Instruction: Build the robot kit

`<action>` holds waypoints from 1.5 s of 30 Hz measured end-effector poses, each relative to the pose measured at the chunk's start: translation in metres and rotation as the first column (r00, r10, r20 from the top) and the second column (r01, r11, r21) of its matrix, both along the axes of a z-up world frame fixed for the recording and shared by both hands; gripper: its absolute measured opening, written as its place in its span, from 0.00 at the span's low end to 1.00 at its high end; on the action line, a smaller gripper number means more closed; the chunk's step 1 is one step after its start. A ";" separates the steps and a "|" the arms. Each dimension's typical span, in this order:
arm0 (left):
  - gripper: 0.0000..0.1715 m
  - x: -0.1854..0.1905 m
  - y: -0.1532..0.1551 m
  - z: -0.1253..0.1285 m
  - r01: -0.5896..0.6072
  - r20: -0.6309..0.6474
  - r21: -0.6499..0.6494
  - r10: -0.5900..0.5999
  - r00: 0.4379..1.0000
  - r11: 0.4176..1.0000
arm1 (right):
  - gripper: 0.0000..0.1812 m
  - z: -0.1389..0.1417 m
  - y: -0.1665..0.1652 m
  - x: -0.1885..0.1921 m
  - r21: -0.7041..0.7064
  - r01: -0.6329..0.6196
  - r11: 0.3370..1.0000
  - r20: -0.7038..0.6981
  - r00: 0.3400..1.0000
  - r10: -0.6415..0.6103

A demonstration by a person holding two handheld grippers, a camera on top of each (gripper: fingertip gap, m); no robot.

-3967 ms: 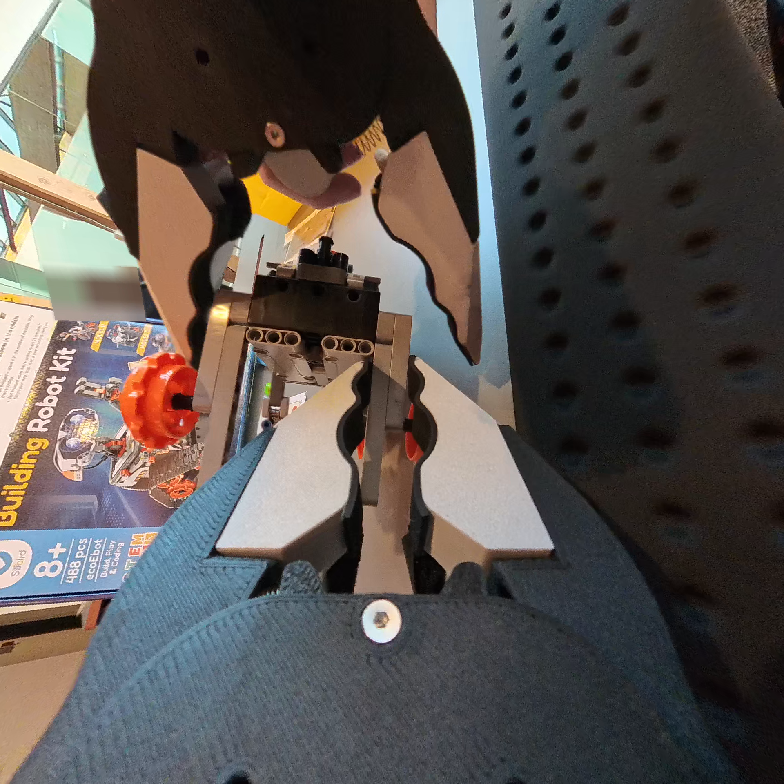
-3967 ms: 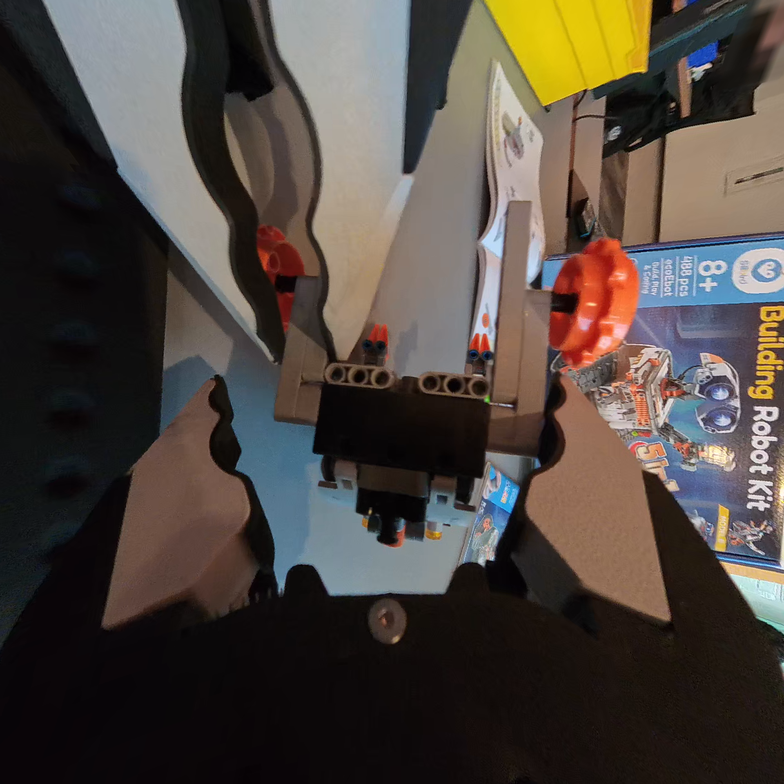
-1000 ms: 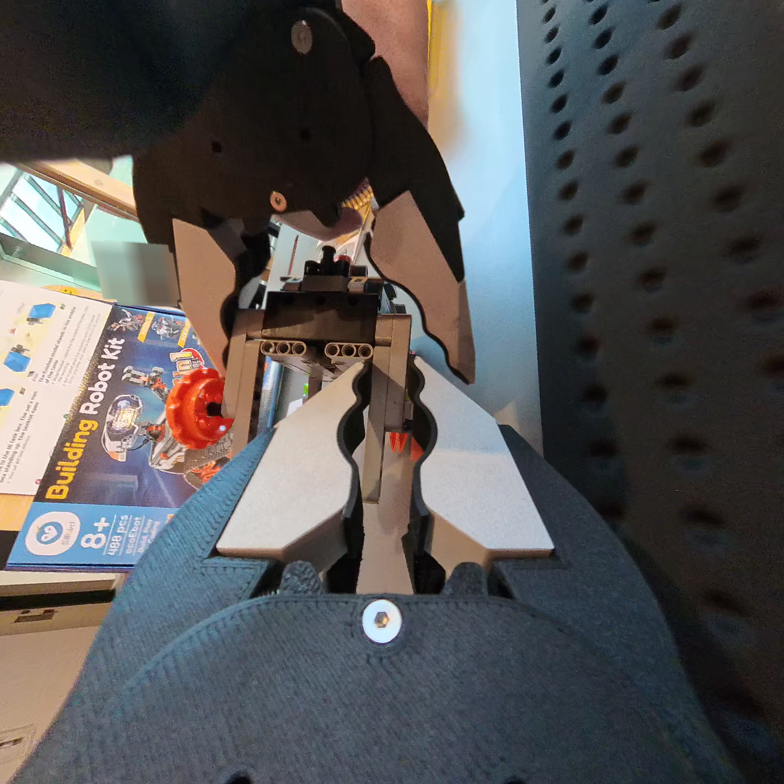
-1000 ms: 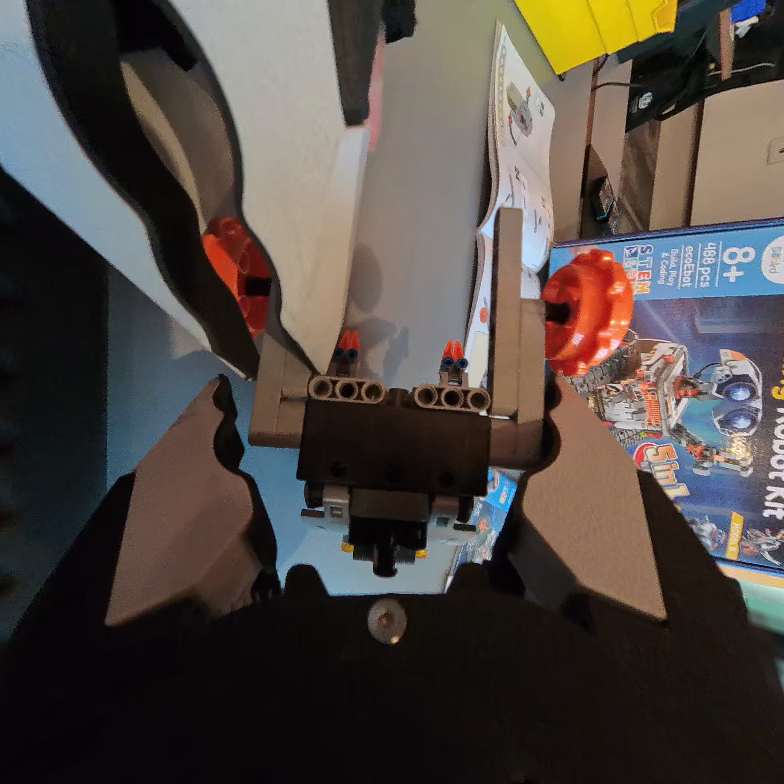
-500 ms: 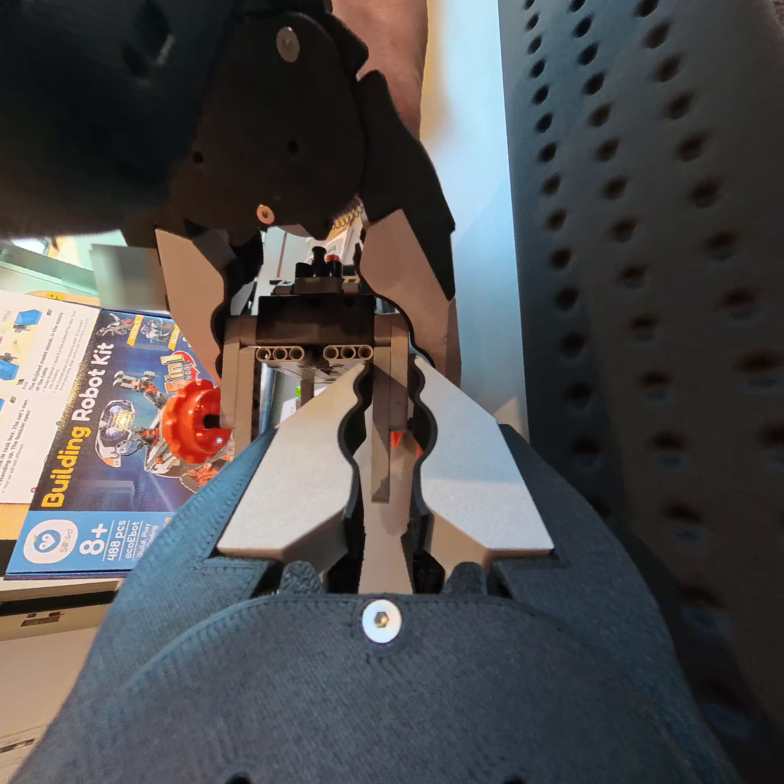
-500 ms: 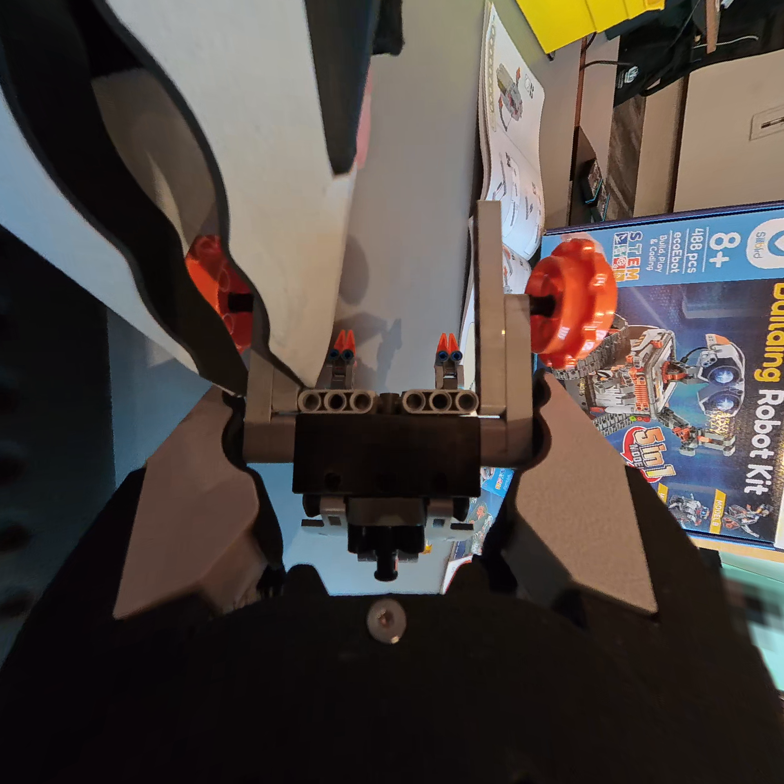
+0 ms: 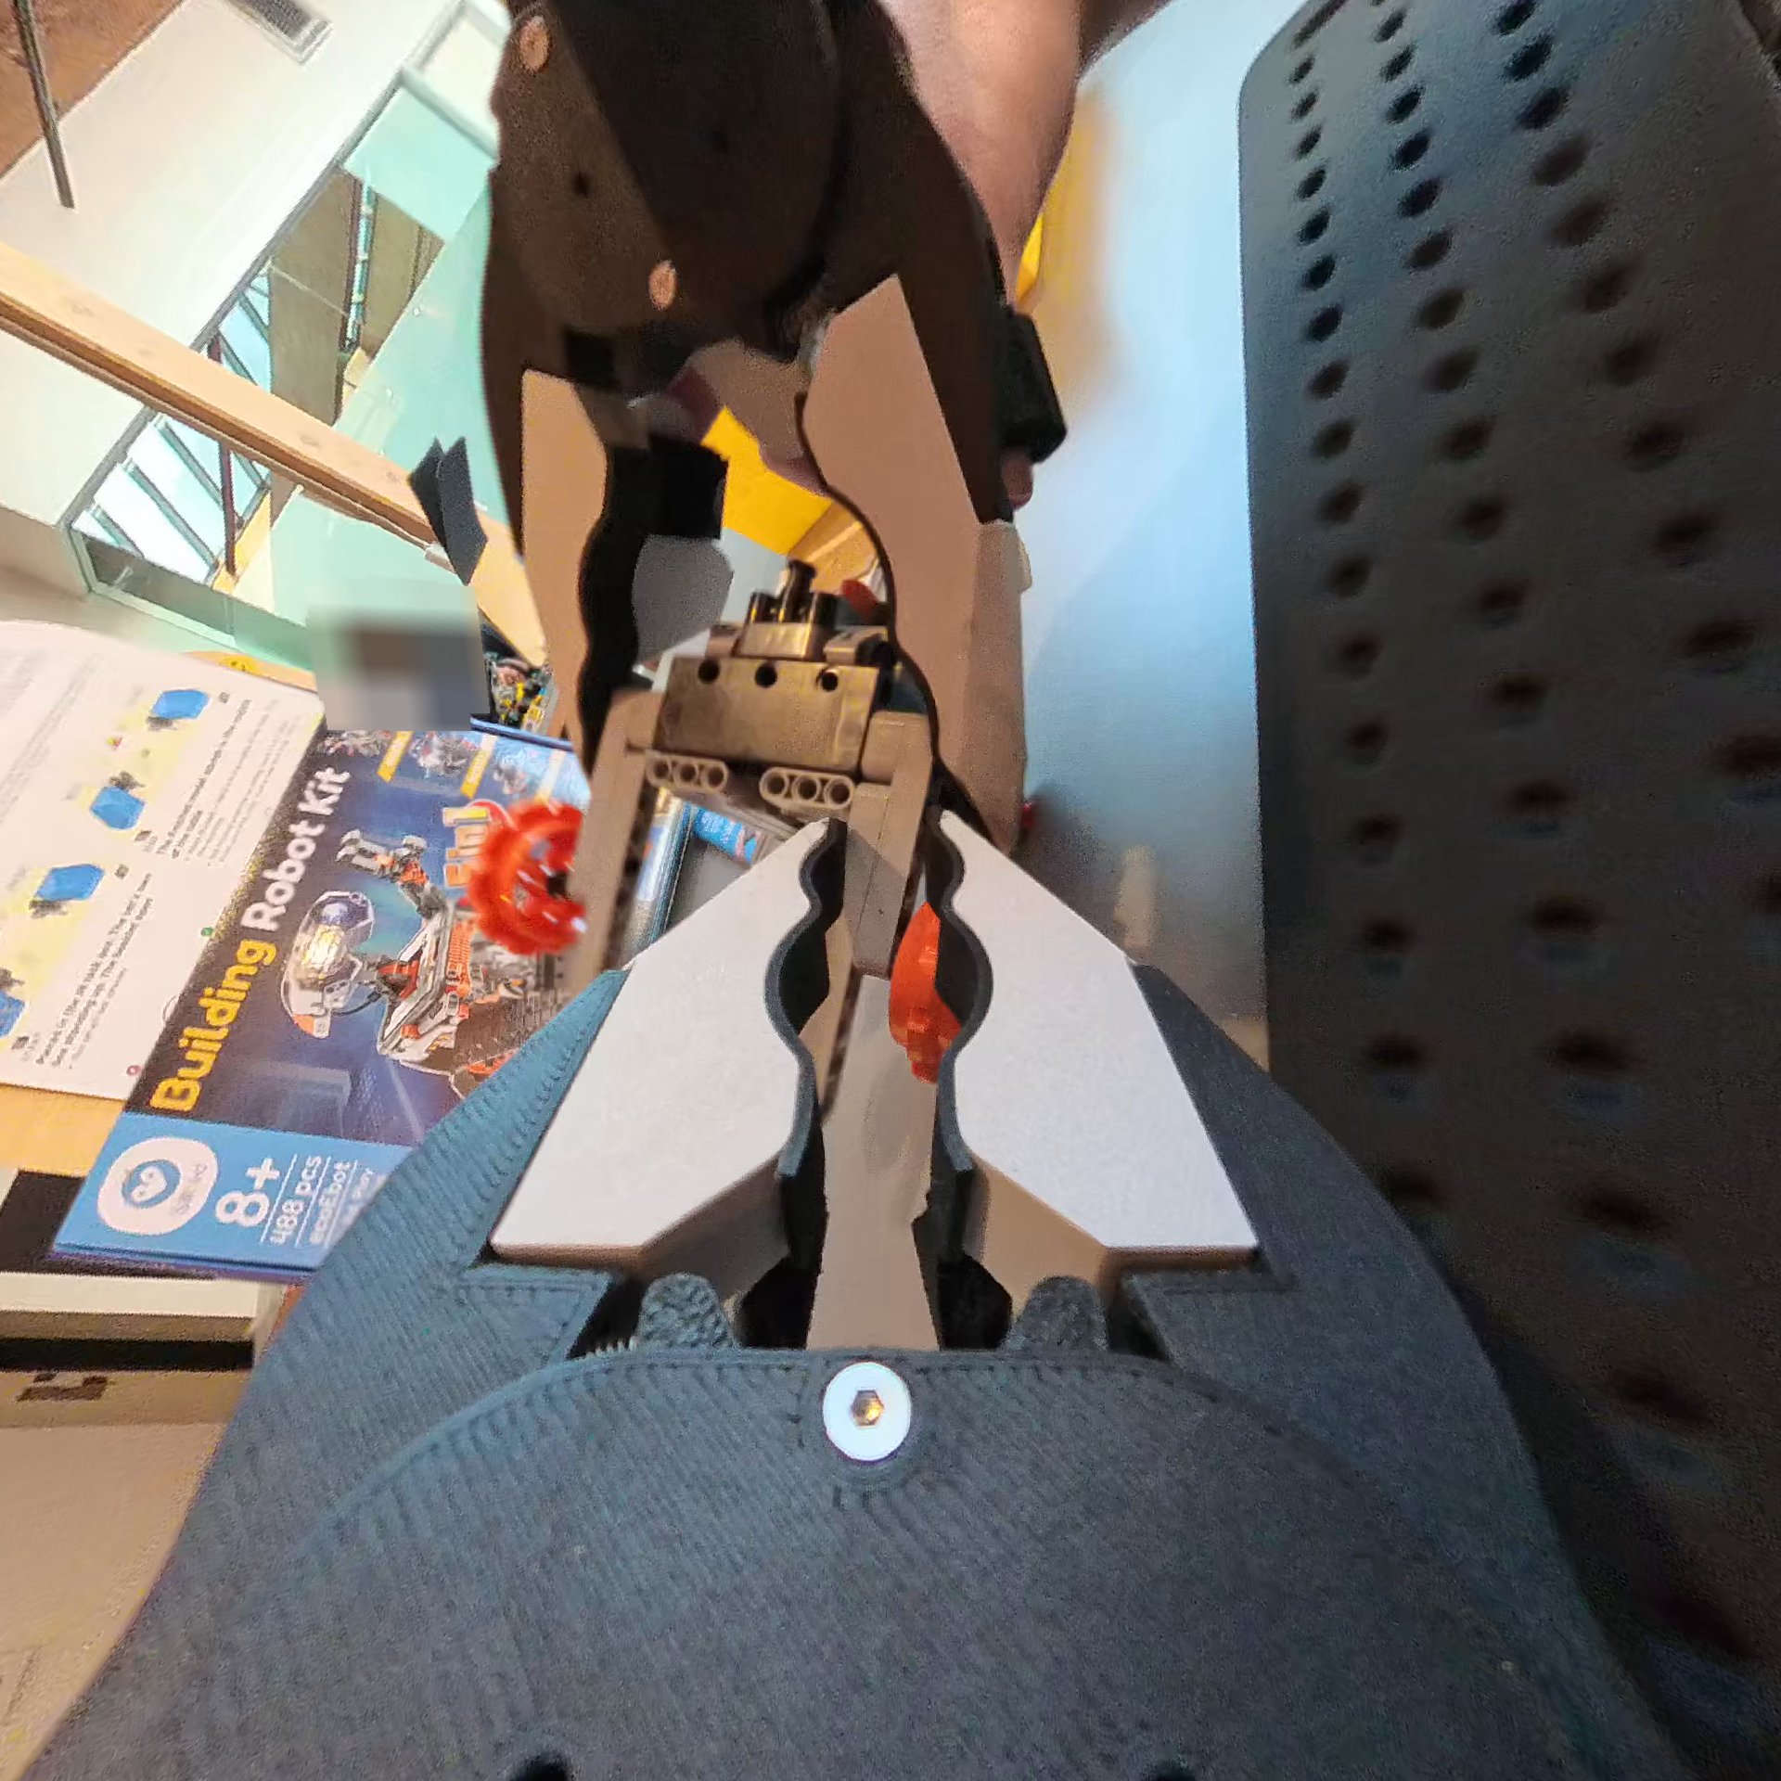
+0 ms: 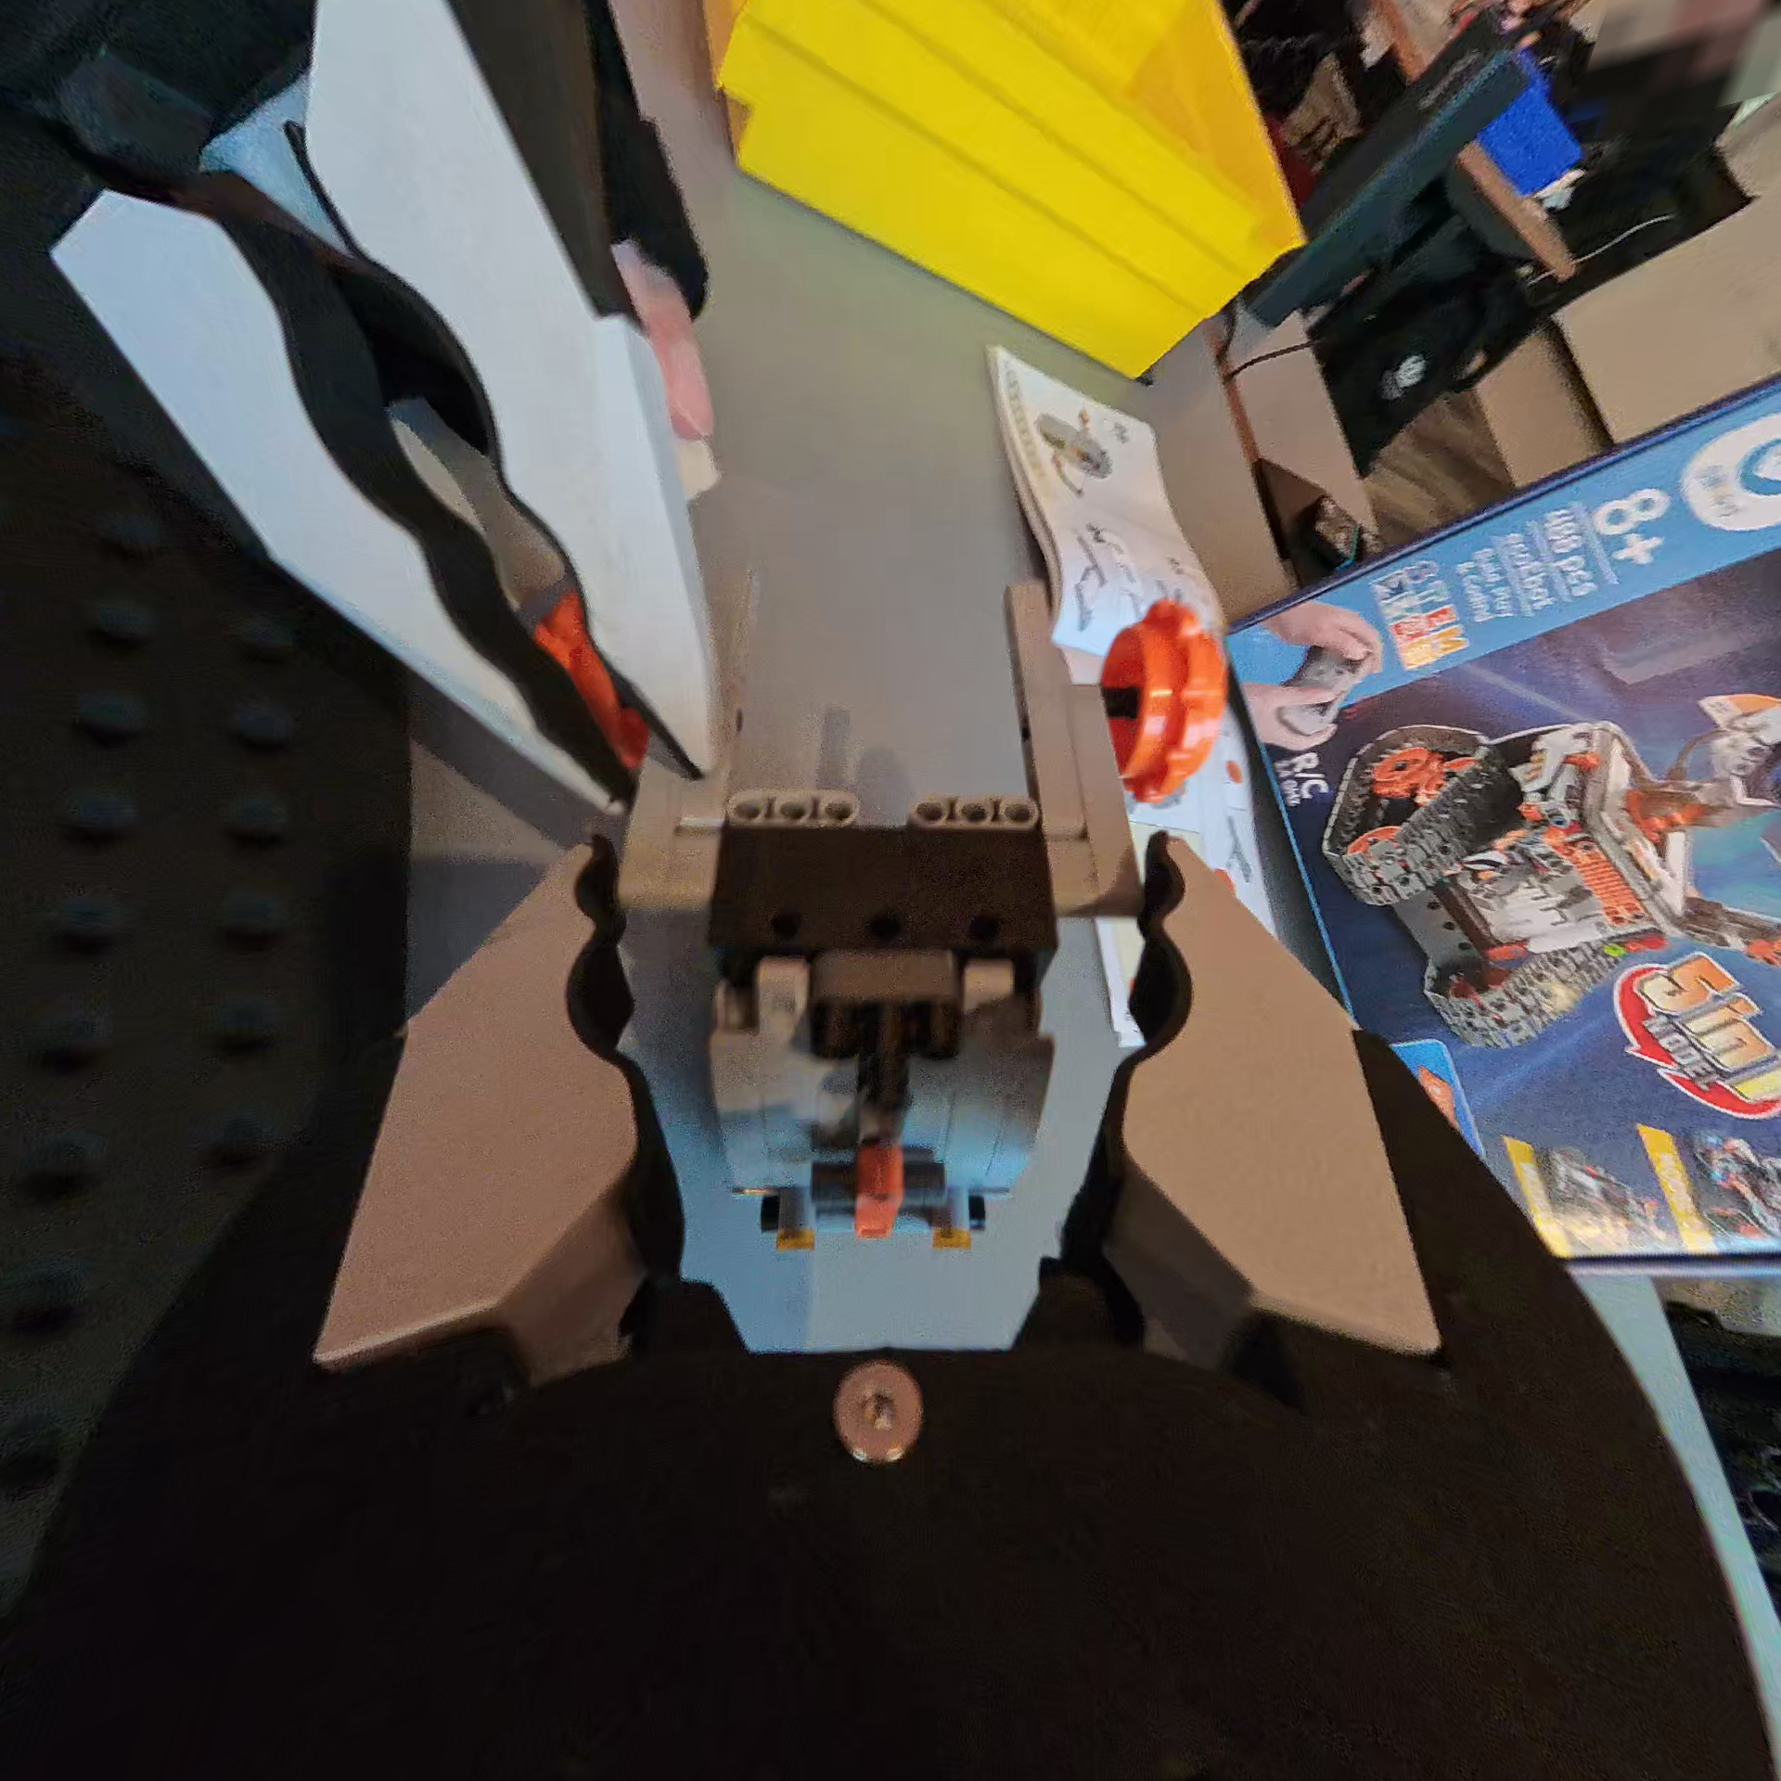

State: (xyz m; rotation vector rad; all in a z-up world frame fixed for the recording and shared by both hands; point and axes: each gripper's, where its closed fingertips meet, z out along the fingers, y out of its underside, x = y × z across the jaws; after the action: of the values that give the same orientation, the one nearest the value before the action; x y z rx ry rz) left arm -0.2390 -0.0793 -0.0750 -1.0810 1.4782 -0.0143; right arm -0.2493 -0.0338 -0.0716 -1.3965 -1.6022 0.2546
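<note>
A small brick model with a black block (image 7: 761,713), grey side beams and orange wheels (image 7: 525,877) hangs between both grippers above the table. My left gripper (image 7: 882,838) is shut on the model's right grey beam, with one orange wheel (image 7: 920,993) just beside the fingers. My black right gripper (image 8: 877,867) is shut across the model (image 8: 882,887), its fingertips (image 8: 1161,867) pressing the two outer beams. The right gripper also shows from above in the left wrist view (image 7: 790,771). The left gripper also shows at the upper left of the right wrist view (image 8: 660,771).
A blue kit box (image 8: 1542,867) and an open instruction booklet (image 8: 1089,482) lie on the grey table (image 8: 867,434). A yellow bin (image 8: 1012,164) stands behind. A dark perforated chair back (image 7: 1523,675) stands close alongside the grippers.
My right gripper's fingers have closed from open onto the model's outer beams. Both grippers and the model have since tilted, so the right view looks more down on it.
</note>
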 end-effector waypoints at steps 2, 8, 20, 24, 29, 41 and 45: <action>0.00 -0.004 0.001 0.006 -0.006 0.031 0.010 0.006 1.000 1.000 | 0.59 0.004 0.003 0.006 0.013 0.040 0.999 -0.017 0.999 -0.040; 0.00 -0.007 0.003 0.015 0.014 0.108 -0.029 -0.011 0.994 0.999 | 0.55 -0.010 0.003 0.007 0.017 0.082 0.996 0.043 0.996 -0.083; 0.17 -0.011 0.005 0.003 0.070 0.204 -0.382 0.010 0.979 0.922 | 0.36 -0.004 0.004 0.011 0.064 0.131 0.989 -0.055 0.990 -0.128; 0.25 -0.016 0.012 -0.010 0.014 0.133 -0.384 0.040 0.990 0.923 | 0.36 -0.003 0.000 0.011 0.056 0.121 0.991 -0.088 0.989 -0.116; 0.20 -0.012 0.021 -0.010 -0.052 0.109 -0.316 0.090 0.990 0.947 | 0.44 -0.001 0.000 0.012 0.029 0.113 0.993 -0.121 0.987 -0.109; 0.14 -0.006 0.014 -0.005 -0.027 0.143 -0.322 0.077 0.987 0.946 | 0.45 0.004 -0.006 0.012 0.011 0.233 0.972 -0.134 0.964 -0.229; 0.13 -0.005 0.011 -0.005 -0.011 0.140 -0.321 0.059 0.988 0.947 | 0.45 0.004 -0.008 0.013 0.024 0.235 0.972 -0.144 0.963 -0.229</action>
State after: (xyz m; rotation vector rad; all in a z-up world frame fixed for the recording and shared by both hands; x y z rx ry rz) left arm -0.2436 -0.0679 -0.0801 -1.3371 1.3498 -0.3125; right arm -0.2365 -0.0420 -0.0678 -1.4866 -1.3089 0.1752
